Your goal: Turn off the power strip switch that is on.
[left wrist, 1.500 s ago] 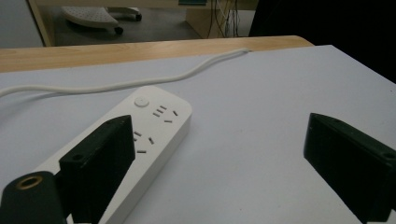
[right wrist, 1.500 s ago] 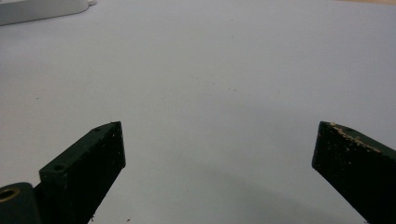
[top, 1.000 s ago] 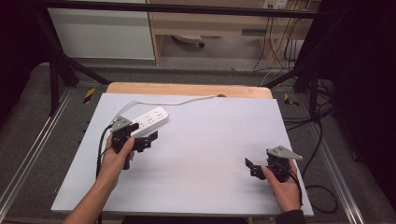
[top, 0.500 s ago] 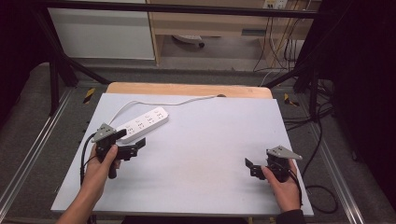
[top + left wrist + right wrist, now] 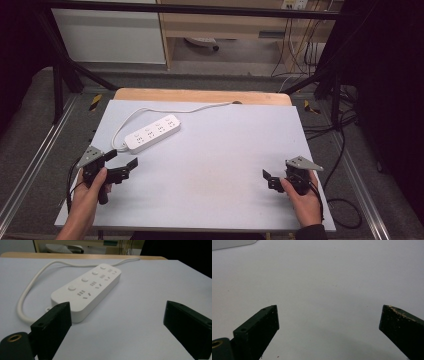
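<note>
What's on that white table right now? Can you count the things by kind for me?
Power strip, white, with its cord: 1
Hand-held grippers, black fingers open: 2, the left gripper and the right gripper
Total: 3

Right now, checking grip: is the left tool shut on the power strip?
No, the left tool is open, with the power strip lying beyond it.
</note>
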Demonstrator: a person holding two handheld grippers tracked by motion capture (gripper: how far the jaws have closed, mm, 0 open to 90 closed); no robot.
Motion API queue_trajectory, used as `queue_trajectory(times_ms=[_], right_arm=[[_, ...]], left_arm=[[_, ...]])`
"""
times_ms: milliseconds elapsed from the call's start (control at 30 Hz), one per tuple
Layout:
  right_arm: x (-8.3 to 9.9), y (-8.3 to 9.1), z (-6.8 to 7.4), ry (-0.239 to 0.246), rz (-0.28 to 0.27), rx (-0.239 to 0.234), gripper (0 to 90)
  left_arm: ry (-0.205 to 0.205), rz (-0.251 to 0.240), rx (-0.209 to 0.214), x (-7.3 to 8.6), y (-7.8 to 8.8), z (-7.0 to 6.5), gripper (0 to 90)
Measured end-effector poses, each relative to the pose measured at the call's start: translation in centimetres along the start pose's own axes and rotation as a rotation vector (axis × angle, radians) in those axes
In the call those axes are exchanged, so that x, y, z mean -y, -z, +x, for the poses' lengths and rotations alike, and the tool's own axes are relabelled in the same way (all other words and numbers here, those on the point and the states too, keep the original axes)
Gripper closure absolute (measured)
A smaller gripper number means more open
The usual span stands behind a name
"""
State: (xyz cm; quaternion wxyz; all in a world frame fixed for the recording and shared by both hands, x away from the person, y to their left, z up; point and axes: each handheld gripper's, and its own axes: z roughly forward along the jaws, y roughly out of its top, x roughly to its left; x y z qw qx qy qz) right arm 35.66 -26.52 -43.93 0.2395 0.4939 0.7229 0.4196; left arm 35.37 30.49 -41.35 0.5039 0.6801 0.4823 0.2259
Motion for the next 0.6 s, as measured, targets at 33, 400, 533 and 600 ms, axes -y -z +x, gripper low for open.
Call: queue_trajectory(times_ms=[33, 400, 533, 600], right_arm=[[0.0, 0.0, 0.0, 0.002, -0.001, 0.001, 3.5], [0.2, -0.3, -0.3, 0.012, 0.026, 0.022, 3.4], [0.6, -0.7, -0.6, 0.014, 0.064, 0.038, 3.4], [0.8, -1.2, -0.7, 0.009, 0.101, 0.052, 3.4]], left_arm=[[0.007, 0.001, -0.007, 0.3, 0.2, 0.2, 8.0], [-0.026, 0.036, -0.048, 2.9, 1.7, 0.7, 8.0], [-0.031, 0.042, -0.047, 3.4, 1.9, 0.2, 8.0], [-0.046, 0.025, -0.057, 3.2, 1.9, 0.0, 8.1]])
